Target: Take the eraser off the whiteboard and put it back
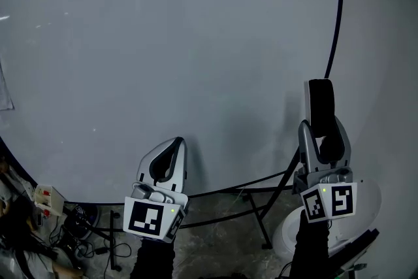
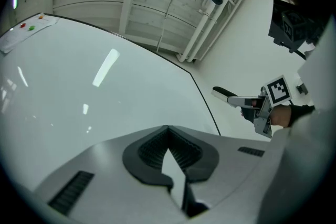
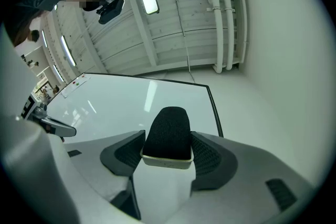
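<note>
Already the eraser [image 1: 321, 104] is off the whiteboard [image 1: 163, 62], clamped in the right gripper [image 1: 321, 131] at four o'clock; returning it remains. Left gripper [image 1: 175, 147] is closed and empty.

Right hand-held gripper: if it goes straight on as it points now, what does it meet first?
Probably the whiteboard, near its right edge; the eraser held in the right hand-held gripper would touch it first. Depth is unclear.

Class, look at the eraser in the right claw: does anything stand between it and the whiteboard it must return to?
Nothing visible does. The eraser, gripped in the right claw, faces bare whiteboard; the left claw sits off to the side, shut and empty.
</note>
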The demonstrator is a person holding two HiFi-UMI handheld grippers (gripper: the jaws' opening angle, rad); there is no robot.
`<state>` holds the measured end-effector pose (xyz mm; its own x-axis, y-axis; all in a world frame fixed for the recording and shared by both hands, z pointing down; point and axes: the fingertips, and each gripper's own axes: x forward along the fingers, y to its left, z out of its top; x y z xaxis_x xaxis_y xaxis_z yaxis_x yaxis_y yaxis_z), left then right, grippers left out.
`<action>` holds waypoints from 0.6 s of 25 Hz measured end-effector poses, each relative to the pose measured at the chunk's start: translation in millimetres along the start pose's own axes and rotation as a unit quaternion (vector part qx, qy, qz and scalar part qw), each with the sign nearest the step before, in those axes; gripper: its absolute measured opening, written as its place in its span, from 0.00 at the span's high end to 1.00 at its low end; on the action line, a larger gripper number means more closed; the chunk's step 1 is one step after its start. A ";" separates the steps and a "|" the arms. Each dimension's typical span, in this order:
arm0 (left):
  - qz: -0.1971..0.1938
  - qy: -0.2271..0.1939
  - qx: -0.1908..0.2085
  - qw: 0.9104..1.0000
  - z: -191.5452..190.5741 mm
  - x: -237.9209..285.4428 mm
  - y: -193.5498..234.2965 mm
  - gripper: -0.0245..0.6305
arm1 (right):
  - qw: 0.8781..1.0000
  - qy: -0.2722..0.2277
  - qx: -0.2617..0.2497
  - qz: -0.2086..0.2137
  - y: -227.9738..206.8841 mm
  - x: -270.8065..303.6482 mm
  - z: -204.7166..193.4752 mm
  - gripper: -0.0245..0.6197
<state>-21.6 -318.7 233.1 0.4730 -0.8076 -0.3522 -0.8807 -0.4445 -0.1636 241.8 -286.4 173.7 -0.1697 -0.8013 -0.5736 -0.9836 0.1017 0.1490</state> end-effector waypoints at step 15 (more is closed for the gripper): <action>0.055 0.048 0.022 0.997 -33.7 37.6 -72.0 0.95 | 1.000 0.014 0.002 -0.011 -110.3 55.8 -88.0 0.53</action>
<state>60.4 -330.2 262.7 0.3713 -0.8849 -0.2811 -0.9268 -0.3349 -0.1701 346.2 -394.2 196.1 -0.1461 -0.8201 -0.5532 -0.9874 0.0861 0.1331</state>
